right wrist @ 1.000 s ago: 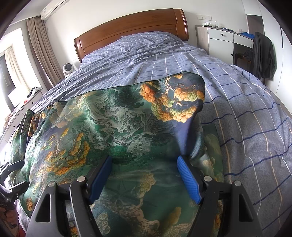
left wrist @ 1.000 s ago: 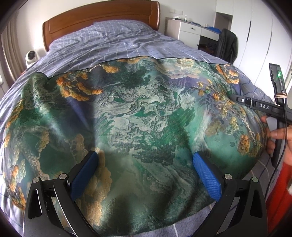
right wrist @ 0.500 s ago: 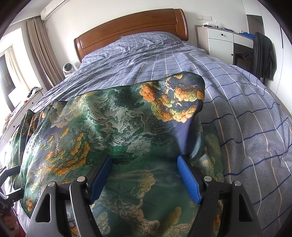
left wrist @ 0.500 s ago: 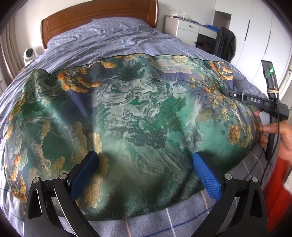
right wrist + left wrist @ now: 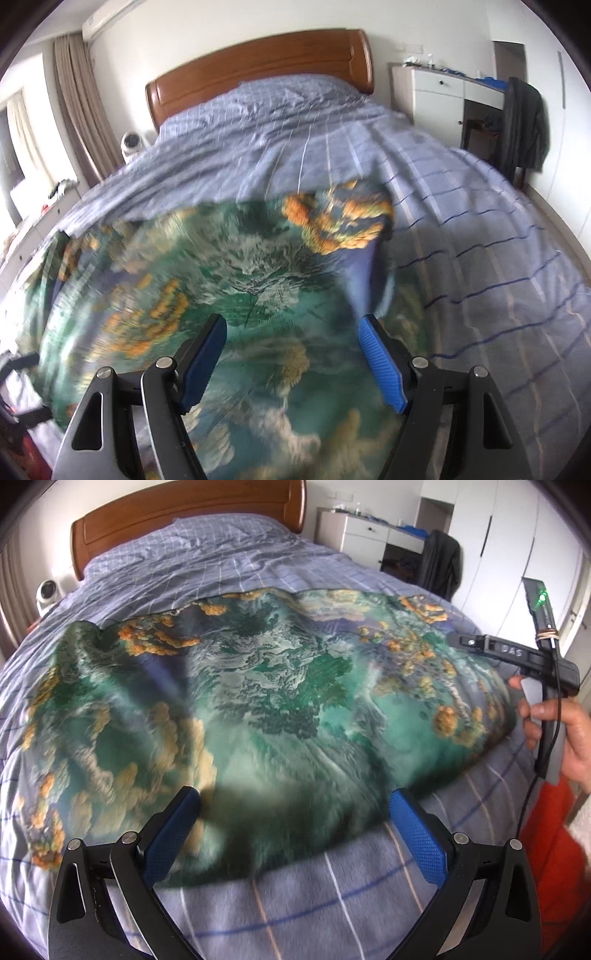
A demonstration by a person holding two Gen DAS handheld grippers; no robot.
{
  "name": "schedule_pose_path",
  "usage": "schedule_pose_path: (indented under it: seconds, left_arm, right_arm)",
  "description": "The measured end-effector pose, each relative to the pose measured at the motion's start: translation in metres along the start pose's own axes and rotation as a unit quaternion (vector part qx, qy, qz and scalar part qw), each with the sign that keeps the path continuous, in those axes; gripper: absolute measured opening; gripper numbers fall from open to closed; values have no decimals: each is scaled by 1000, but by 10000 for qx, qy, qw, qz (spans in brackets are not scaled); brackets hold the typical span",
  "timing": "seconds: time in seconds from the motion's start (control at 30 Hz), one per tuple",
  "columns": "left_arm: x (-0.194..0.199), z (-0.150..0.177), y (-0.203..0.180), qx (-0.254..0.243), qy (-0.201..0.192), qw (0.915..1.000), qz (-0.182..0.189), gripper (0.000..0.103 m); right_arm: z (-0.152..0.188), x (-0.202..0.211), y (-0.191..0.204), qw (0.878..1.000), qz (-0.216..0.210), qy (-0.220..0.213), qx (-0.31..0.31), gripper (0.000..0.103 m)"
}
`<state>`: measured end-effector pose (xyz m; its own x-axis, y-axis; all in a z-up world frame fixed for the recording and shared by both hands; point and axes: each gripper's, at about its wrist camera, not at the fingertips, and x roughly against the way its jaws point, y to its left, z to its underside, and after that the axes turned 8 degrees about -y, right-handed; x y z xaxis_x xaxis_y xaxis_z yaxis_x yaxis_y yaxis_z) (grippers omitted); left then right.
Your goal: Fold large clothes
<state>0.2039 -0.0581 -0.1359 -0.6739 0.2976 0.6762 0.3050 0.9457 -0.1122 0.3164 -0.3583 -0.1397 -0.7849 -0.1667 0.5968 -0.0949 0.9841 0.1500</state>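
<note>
Left wrist view: the left claw [image 5: 293, 812], its blue pads spread apart and empty, hangs over the near edge of the green and orange printed garment [image 5: 258, 701], which lies spread on the checked bed cover [image 5: 332, 897]. At right, a hand [image 5: 561, 731] holds the right claw's body [image 5: 517, 653], lettered "DAS".

Right wrist view, blurred: the right claw [image 5: 293, 341], likewise apart and empty, sits above the garment's [image 5: 236, 280] right portion. A wooden headboard [image 5: 258, 70] stands behind.
</note>
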Motion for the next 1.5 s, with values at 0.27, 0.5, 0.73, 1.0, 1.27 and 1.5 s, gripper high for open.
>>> schedule_pose_path:
  seconds: [0.27, 0.5, 0.73, 1.0, 1.27, 1.5]
  left_arm:
    - [7, -38, 18, 783, -467, 9957, 175, 102]
    - [-52, -55, 2, 360, -229, 9991, -78, 102]
    - [-74, -45, -1, 142, 50, 9998, -141, 102]
    - [-82, -47, 5, 244, 108, 9996, -79, 102]
    - [-81, -43, 7, 189, 102, 9998, -31, 102]
    - [-40, -58, 5, 208, 374, 9990, -121, 102]
  right_arm:
    - [19, 71, -49, 9947, 35, -33, -1025, 76]
    - [70, 86, -73, 9657, -598, 652, -2443, 76]
    - [84, 36, -71, 9550, -516, 767, -2819, 92]
    - [100, 52, -60, 9217, -745, 1167, -3624, 91]
    - [92, 21, -76, 9175, -552, 212, -3933, 80]
    - [60, 63, -35, 9743, -330, -549, -2159, 40]
